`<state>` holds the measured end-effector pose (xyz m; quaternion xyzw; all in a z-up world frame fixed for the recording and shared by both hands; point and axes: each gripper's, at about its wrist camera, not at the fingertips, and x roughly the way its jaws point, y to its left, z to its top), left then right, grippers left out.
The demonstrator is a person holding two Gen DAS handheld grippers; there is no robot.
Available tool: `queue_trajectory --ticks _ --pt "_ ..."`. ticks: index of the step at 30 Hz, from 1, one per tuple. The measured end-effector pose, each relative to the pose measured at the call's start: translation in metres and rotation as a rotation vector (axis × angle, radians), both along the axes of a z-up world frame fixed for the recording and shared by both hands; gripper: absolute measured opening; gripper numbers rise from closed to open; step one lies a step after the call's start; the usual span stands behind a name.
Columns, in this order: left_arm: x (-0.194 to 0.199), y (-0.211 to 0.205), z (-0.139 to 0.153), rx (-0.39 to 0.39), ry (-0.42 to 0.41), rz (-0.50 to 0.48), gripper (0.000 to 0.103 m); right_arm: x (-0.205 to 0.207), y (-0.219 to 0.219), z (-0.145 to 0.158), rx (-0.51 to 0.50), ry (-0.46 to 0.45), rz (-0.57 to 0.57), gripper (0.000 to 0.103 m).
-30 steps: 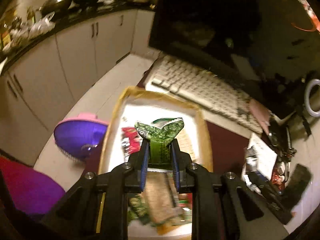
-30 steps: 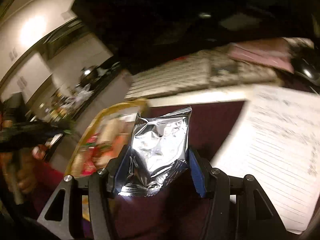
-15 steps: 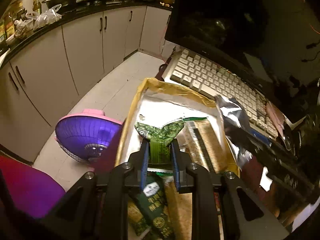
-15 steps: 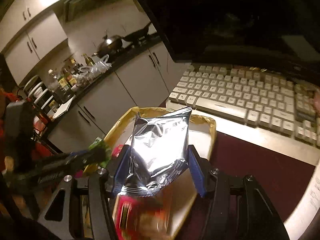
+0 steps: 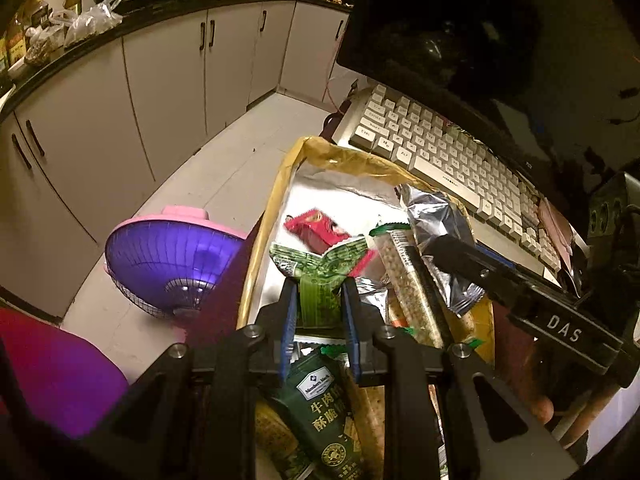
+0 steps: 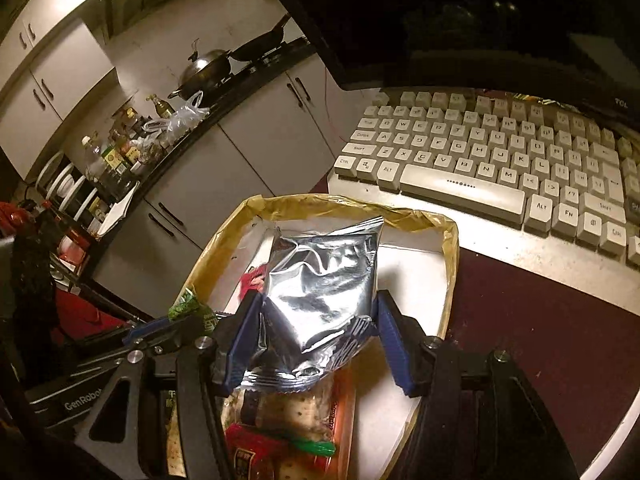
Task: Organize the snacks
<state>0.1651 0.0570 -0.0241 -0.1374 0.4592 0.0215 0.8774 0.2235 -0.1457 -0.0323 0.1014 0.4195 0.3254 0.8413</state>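
Observation:
My left gripper is shut on a small green snack packet and holds it over a cardboard box with tape-wrapped rims. The box holds several snacks: a red packet, a long cracker pack and a dark green Member's Mark pack. My right gripper is shut on a silver foil bag and holds it over the same box. The bag also shows in the left wrist view, as does the left gripper in the right wrist view.
A beige keyboard lies just behind the box, under a dark monitor. The box sits on a dark red desk mat. A purple and pink fan stands on the floor at the left, before white kitchen cabinets.
Both grippers have moved in over the box, each still holding its packet. The right gripper came from over the mat and paper to above the box. The left gripper has come lower.

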Motion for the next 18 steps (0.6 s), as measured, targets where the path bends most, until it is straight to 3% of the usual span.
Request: queue_trajectory --ticks 4,10,18 --pt "-0.002 0.0 0.0 -0.001 -0.004 0.001 0.025 -0.002 -0.001 0.002 0.005 -0.003 0.001 0.059" --pt "-0.011 0.002 0.009 -0.016 -0.049 0.017 0.058 -0.012 -0.009 0.016 0.057 -0.044 -0.012 0.061" --pt "-0.042 -0.007 0.028 0.047 -0.176 0.021 0.071 -0.045 -0.032 0.037 0.139 -0.101 -0.046 0.062"
